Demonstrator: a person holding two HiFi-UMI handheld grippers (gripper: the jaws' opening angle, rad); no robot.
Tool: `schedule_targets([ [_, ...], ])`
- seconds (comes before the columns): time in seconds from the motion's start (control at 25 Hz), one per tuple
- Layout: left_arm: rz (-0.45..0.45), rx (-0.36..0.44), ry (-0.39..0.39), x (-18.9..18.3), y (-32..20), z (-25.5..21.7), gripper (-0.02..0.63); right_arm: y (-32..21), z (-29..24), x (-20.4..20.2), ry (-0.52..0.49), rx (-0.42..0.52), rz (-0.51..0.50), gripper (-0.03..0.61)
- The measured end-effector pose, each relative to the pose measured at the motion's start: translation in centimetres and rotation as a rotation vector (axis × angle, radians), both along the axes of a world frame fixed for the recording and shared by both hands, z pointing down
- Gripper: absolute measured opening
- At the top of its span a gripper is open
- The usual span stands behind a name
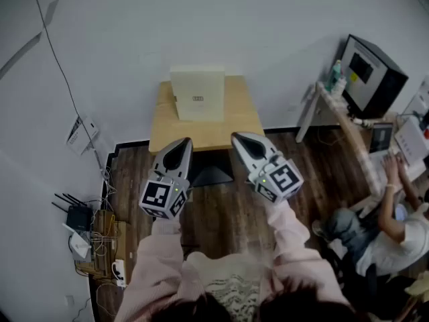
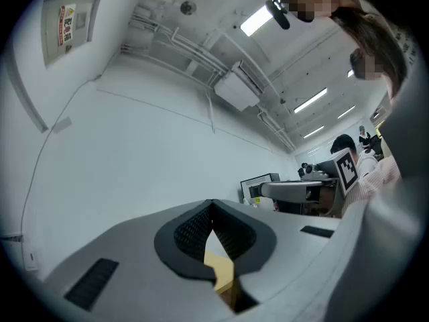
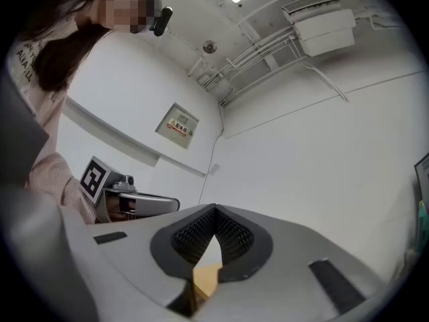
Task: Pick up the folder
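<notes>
A pale cream folder (image 1: 198,94) stands upright at the back of a small wooden table (image 1: 234,119), leaning toward the white wall. My left gripper (image 1: 182,143) hovers short of the table's near edge, shut with nothing in it. To its right my right gripper (image 1: 238,139) is level with it, also shut and empty. Both point at the table and slightly upward. In the left gripper view the jaws (image 2: 213,215) meet, with a sliver of table showing through the notch. The right gripper view shows the same closed jaws (image 3: 213,221).
A dark chair base (image 1: 209,173) sits under the table on the wooden floor. A router and cables (image 1: 80,220) lie at the left by the wall. At the right a seated person (image 1: 389,227) works at a desk with a monitor (image 1: 370,72).
</notes>
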State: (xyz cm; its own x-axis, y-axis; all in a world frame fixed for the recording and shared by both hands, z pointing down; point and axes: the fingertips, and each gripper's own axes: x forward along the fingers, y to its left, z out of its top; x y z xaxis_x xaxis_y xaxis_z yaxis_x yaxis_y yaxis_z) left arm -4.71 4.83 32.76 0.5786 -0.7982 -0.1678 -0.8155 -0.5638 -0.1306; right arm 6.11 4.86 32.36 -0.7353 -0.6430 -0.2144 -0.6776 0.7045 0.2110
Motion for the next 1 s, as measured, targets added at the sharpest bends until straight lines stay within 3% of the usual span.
schedule_targets([
  [0.56, -0.006, -0.024, -0.010, 1.4, -0.8, 0.9, 0.002, -1.0, 0.7, 1.6, -0.013, -0.027, -0.009, -0.005],
  [1.0, -0.039, -0.056, -0.065, 1.6, -2.0, 2.1, 0.002, -2.5, 2.7, 1.9, 0.054, -0.069, -0.046, -0.003],
])
